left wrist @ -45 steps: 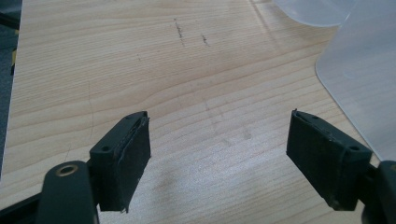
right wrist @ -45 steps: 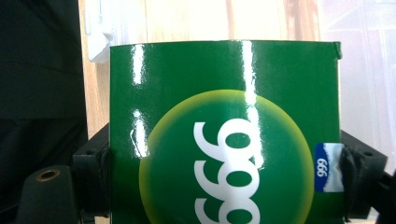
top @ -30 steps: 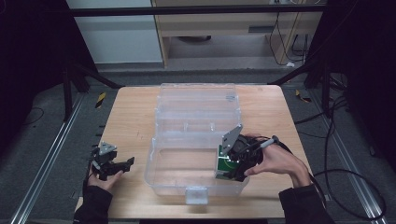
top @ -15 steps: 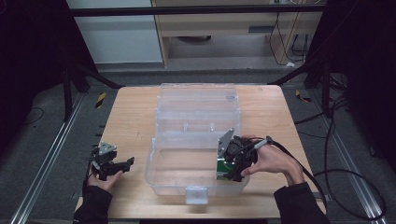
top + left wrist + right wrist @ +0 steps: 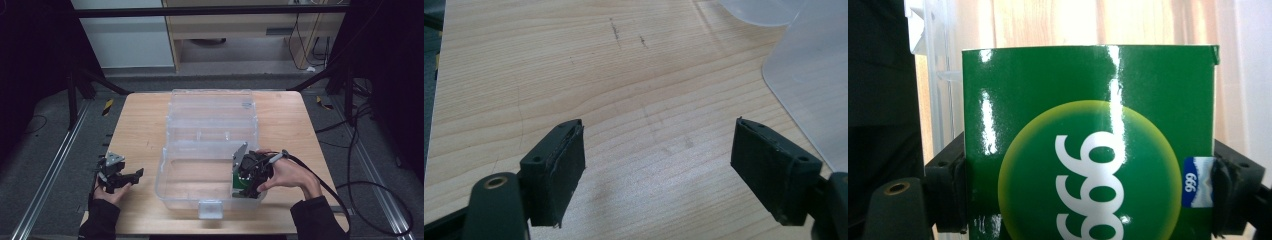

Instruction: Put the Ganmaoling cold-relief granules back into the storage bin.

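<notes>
Green box (image 5: 1088,145) stands on end inside clear bin (image 5: 200,170), near its right wall, long axis roughly vertical. Right hand-held gripper (image 5: 248,176), jaws just easing apart, flanks its sides; left hand-held gripper (image 5: 131,176) spread wide over counter (image 5: 140,125).

Left hand-held gripper (image 5: 131,176) gapes; right hand-held gripper (image 5: 244,186), lowered, clamps.

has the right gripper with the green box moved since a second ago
Yes. The right gripper, jaws at the sides of the green box, has sunk toward the near wall of the clear plastic bin and has just been opening a little.
</notes>
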Available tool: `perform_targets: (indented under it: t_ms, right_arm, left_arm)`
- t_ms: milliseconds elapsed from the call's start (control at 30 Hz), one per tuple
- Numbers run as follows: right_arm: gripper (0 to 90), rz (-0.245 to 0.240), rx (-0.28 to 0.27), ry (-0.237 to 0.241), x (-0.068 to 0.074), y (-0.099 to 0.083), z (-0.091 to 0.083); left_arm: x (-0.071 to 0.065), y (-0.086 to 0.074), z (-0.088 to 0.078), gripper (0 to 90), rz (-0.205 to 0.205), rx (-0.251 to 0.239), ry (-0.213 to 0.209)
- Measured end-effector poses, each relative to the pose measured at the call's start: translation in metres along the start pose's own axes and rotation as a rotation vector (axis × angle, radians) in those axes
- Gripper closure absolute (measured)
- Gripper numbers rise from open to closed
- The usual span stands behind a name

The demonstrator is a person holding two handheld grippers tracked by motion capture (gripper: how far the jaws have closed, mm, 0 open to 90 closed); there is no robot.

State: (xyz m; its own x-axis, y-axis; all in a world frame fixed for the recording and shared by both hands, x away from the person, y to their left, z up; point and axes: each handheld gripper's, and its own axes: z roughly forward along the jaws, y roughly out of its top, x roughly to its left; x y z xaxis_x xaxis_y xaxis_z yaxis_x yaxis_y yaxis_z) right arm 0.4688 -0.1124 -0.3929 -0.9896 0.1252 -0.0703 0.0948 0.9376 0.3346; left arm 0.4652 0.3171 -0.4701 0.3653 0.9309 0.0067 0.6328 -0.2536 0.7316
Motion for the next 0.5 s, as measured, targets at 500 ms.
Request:
perform_targets:
  t_ms: [500]
  right_arm:
    - [14.2,0.002,0.029,0.005,-0.001,-0.004,0.010]
  left_arm:
    - [0.000,0.000,0.001,21.2,0.003,0.004,-0.003]
